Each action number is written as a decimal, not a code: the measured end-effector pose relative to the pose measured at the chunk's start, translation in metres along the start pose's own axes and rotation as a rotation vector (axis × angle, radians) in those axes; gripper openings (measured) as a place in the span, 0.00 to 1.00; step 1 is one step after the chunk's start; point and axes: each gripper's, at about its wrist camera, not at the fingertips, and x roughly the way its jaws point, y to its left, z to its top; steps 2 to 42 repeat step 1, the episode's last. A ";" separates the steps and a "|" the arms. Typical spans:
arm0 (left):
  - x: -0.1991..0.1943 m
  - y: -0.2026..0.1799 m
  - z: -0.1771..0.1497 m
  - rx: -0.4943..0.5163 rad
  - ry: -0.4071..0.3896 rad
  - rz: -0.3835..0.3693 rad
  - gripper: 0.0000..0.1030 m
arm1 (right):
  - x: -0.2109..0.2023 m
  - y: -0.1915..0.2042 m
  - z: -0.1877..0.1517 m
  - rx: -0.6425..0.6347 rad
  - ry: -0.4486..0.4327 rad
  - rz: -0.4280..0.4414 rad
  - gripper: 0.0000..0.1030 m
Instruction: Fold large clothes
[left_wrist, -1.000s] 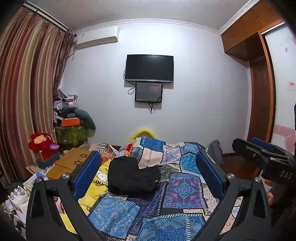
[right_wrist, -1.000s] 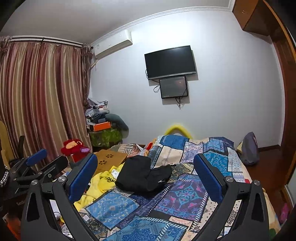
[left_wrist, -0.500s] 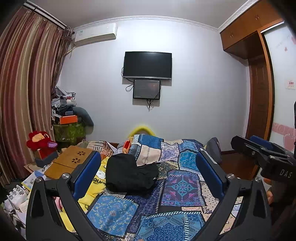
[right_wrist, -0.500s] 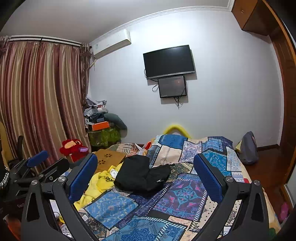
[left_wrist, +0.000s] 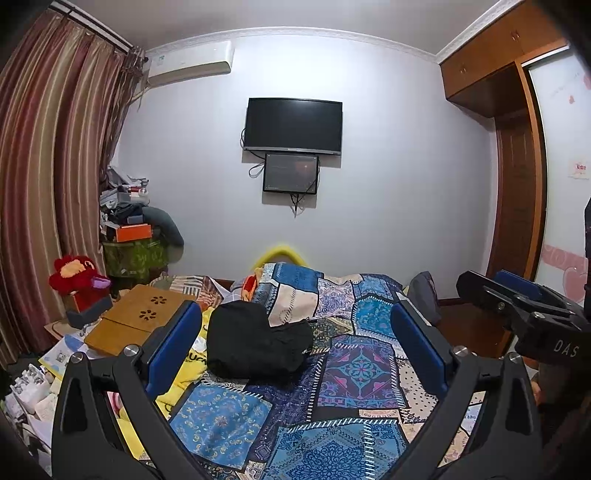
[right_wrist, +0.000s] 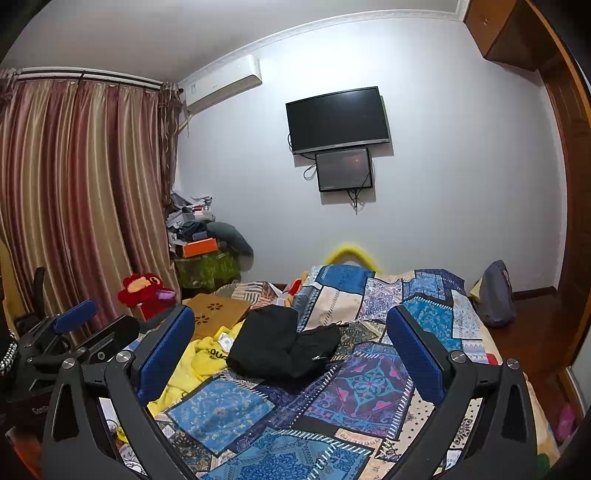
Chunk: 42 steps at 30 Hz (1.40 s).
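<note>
Looking forward along both tools, I see the left gripper (left_wrist: 295, 339) with its blue-padded jaws spread wide and nothing between them, held above the near end of the bed. My right gripper (right_wrist: 291, 339) is likewise released and empty; in the left wrist view it appears at the right edge (left_wrist: 517, 299).

Beneath them lies the blue patchwork bedspread with purple and cream panels (left_wrist: 354, 373), covering the bed from its near edge to its far end.

The crumpled black garment (left_wrist: 255, 343) rests on this bedspread toward the bed's left side, about midway along its length, apart from both grippers. Touching its left edge is a bunched yellow garment with dark lettering (right_wrist: 199, 358).

Farther left, at the bed's left edge, sit a tan wooden board with flower-shaped cut-outs (left_wrist: 144, 317) and a red plush toy (left_wrist: 75, 273).

On the far wall hang a black flat television (left_wrist: 293, 123) and, just below it, a smaller dark screen (left_wrist: 290, 173).
</note>
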 end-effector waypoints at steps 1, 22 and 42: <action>0.001 0.000 -0.001 -0.002 0.002 0.003 1.00 | 0.001 0.000 0.000 0.000 0.001 -0.001 1.00; 0.001 0.000 -0.001 -0.002 0.002 0.003 1.00 | 0.001 0.000 0.000 0.000 0.001 -0.001 1.00; 0.001 0.000 -0.001 -0.002 0.002 0.003 1.00 | 0.001 0.000 0.000 0.000 0.001 -0.001 1.00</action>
